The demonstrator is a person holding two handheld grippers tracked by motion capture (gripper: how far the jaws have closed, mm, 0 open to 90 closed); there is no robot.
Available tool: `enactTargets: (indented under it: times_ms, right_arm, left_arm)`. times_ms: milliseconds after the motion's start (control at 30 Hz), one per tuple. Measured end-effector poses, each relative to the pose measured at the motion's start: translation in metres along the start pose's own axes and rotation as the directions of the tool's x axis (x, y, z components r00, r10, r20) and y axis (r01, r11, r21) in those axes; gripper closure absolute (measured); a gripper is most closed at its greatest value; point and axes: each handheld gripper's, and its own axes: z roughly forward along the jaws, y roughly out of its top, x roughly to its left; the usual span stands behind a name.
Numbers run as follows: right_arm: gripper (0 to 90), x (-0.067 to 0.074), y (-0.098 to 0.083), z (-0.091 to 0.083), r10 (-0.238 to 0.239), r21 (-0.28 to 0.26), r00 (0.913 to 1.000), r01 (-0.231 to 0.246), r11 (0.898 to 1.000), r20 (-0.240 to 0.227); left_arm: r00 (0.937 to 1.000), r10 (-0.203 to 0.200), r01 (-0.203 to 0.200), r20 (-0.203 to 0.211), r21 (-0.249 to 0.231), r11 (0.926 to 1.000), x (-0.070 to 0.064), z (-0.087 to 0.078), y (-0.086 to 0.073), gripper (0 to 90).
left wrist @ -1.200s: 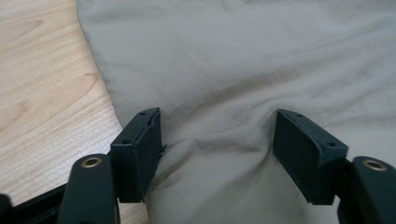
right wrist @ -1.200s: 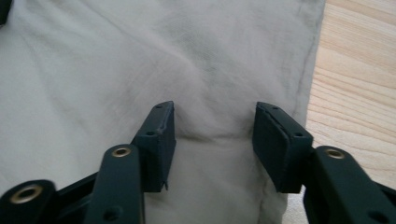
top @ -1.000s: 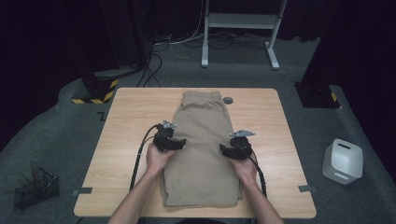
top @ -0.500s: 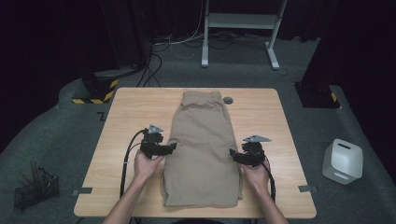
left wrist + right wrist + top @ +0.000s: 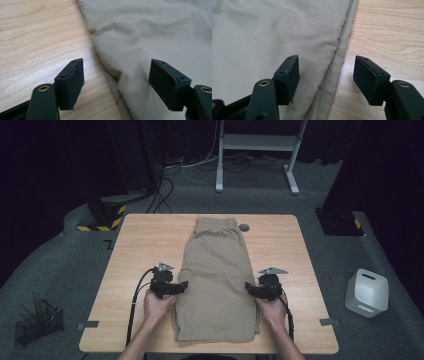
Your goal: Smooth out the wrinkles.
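A folded khaki garment (image 5: 217, 280) lies lengthwise down the middle of the wooden table (image 5: 140, 250). My left gripper (image 5: 182, 287) is at the garment's left edge, pointing inward. In the left gripper view, the left gripper (image 5: 116, 72) is open and straddles the cloth's folded edge (image 5: 130, 75) without pressing it. My right gripper (image 5: 248, 289) is at the right edge, facing the left one. In the right gripper view, the right gripper (image 5: 325, 70) is open, its jaws having just been opening. The stitched side seam (image 5: 334, 67) lies between them, unpinched.
A small grey round disc (image 5: 244, 227) is set in the table beside the garment's far end. On the floor are a white box (image 5: 367, 292) to the right, a black wire basket (image 5: 37, 322) to the left, and a metal stand (image 5: 260, 142) with cables behind.
Both hands have slid outward from over the garment, the left to its left edge and the right to its right edge. The garment lies as before.
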Motion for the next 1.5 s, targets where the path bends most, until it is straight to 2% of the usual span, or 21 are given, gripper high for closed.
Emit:
enactTargets:
  times_ms: [133, 200, 267, 333, 367, 533, 633, 767, 967, 1133, 1267, 1500]
  right_arm:
    - [38.9, 0.003, 0.002, 0.008, -0.015, 0.019, 0.9991, 0.015, 1.000, 0.038]
    - [39.6, 0.005, 0.003, 0.010, -0.030, 0.027, 0.9976, 0.029, 0.999, 0.062]
    - [40.5, 0.008, 0.005, 0.012, -0.067, 0.040, 0.9938, 0.064, 0.997, 0.089]
    - [41.5, 0.008, 0.006, 0.013, -0.069, 0.039, 0.9934, 0.066, 0.997, 0.091]
    - [42.2, 0.008, 0.007, 0.013, -0.068, 0.038, 0.9936, 0.065, 0.997, 0.090]
    - [53.2, 0.011, 0.006, 0.013, -0.082, 0.031, 0.9936, 0.079, 0.996, 0.077]
    - [60.2, 0.012, 0.006, 0.013, -0.091, 0.027, 0.9939, 0.089, 0.996, 0.063]
    - [69.4, 0.013, 0.007, 0.013, -0.098, 0.031, 0.9940, 0.096, 0.995, 0.049]
    - [83.8, 0.013, 0.007, 0.013, -0.112, 0.031, 0.9937, 0.112, 0.993, 0.009]
    - [86.2, 0.012, 0.008, 0.013, -0.129, 0.040, 0.9916, 0.130, 0.991, -0.009]
    - [87.3, 0.008, 0.007, 0.013, -0.099, 0.030, 0.9946, 0.100, 0.995, -0.032]
    - [87.9, 0.009, 0.007, 0.010, -0.122, 0.028, 0.9914, 0.124, 0.992, -0.046]
  left_arm:
    - [0.9997, -0.009, 0.010, -0.023, 0.024, 0.9997, 0.000, 0.011, 0.000, 28.8]
    - [0.9993, -0.004, 0.005, -0.038, 0.012, 0.9999, -0.001, 0.013, 0.001, 28.9]
    - [0.9989, -0.003, 0.004, -0.047, 0.007, 1.0000, -0.003, 0.015, 0.001, 30.3]
    - [0.9971, 0.031, -0.030, -0.070, 0.004, 0.9995, -0.007, 0.017, 0.001, 32.6]
    - [0.9941, 0.062, -0.061, -0.089, 0.011, 0.9981, -0.011, 0.018, 0.001, 33.6]
    - [0.9938, 0.074, -0.073, -0.083, 0.017, 0.9972, -0.014, 0.017, 0.002, 44.0]
    - [0.9938, 0.089, -0.088, -0.067, 0.015, 0.9960, -0.017, 0.017, 0.002, 54.0]
    - [0.9948, 0.094, -0.093, -0.039, 0.020, 0.9955, -0.017, 0.017, 0.002, 62.9]
    - [0.9968, 0.080, -0.080, 0.012, 0.033, 0.9962, -0.014, 0.016, 0.004, 76.6]
    - [0.9972, 0.057, -0.059, 0.047, 0.031, 0.9978, -0.011, 0.017, 0.004, 83.0]
    - [0.9963, 0.062, -0.064, 0.059, 0.035, 0.9974, -0.009, 0.017, 0.005, 84.0]
    - [0.9938, 0.062, -0.065, 0.092, 0.026, 0.9975, -0.004, 0.011, 0.009, 84.9]
